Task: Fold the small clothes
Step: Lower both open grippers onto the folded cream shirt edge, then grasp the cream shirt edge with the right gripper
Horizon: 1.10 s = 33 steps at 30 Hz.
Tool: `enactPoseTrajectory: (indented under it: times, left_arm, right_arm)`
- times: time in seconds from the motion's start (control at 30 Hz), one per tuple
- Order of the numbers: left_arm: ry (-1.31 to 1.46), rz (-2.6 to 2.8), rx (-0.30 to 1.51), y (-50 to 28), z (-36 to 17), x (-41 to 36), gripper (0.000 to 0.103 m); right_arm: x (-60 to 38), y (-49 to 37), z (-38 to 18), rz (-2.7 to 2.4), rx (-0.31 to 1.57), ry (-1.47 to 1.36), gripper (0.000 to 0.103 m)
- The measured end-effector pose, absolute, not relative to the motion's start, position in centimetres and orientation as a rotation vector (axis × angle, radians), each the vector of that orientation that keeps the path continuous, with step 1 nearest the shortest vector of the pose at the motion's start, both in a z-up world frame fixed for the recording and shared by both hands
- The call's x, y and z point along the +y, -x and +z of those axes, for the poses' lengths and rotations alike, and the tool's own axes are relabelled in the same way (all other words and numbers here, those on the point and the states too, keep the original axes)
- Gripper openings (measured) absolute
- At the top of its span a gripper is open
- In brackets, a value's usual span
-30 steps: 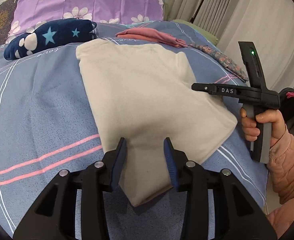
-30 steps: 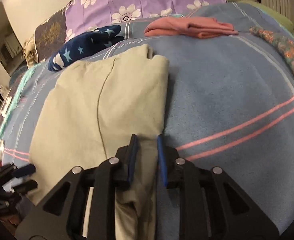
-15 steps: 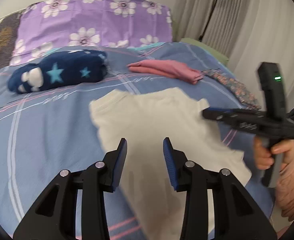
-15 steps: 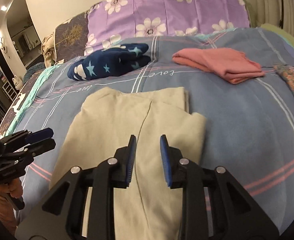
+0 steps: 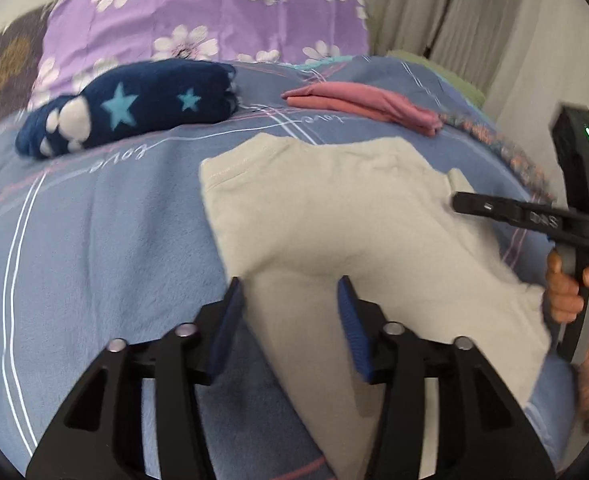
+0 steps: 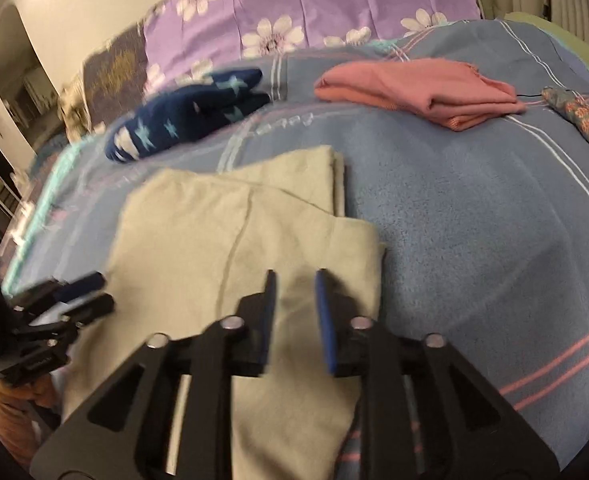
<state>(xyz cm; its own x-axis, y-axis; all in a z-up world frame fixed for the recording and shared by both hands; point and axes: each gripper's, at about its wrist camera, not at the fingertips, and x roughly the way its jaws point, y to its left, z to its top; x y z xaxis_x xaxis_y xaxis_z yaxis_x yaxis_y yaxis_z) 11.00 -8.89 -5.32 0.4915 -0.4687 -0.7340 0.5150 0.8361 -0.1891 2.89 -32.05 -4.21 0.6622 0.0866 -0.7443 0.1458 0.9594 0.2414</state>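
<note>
One cream garment (image 5: 334,232) lies folded flat on the blue striped bedspread (image 5: 94,260), at the near middle of the bed. Above its near edge the left gripper (image 5: 290,312) has just been opening, jaws wide and holding nothing. Over the garment's right side the right gripper (image 6: 294,312) has also been opening, jaws narrowly parted and empty. Farther back lie a navy star-patterned bundle (image 5: 134,108), a folded pink garment (image 6: 422,92) and a purple flowered pillow (image 5: 206,28).
</note>
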Motion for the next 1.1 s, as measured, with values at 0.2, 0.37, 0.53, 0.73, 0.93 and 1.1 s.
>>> enactPoseTrajectory:
  times: [0.2, 0.37, 0.53, 0.73, 0.93, 1.1]
  left_arm:
    - [0.127, -0.641, 0.921, -10.7, -5.4, -6.4, 0.056]
    - [0.128, -0.71, 0.974, -9.6, -6.5, -7.1, 0.056]
    - [0.101, -0.74, 0.979, -9.0, -7.2, -8.0, 0.067]
    - [0.072, -0.752, 0.972, -9.0, -7.3, -8.5, 0.07]
    - [0.105, -0.765, 0.968, -9.4, -7.6, -8.3, 0.07]
    - [0.125, -0.779, 0.969, -10.0, -7.7, -8.4, 0.07]
  right_arm:
    - [-33.9, 0.3, -2.9, -0.042, 0.839, -0.29, 0.049]
    - [-35.5, 1.8, -5.5, 0.001, 0.933, -0.404, 0.049]
    - [-35.2, 1.9, -6.7, 0.096, 0.956, -0.453, 0.051]
    - [-34.5, 0.2, -6.8, 0.144, 0.965, -0.444, 0.052]
    - [-34.1, -1.3, -6.9, 0.158, 0.978, -0.415, 0.054]
    - [-33.6, -2.6, -7.0, 0.174, 0.98, -0.394, 0.057]
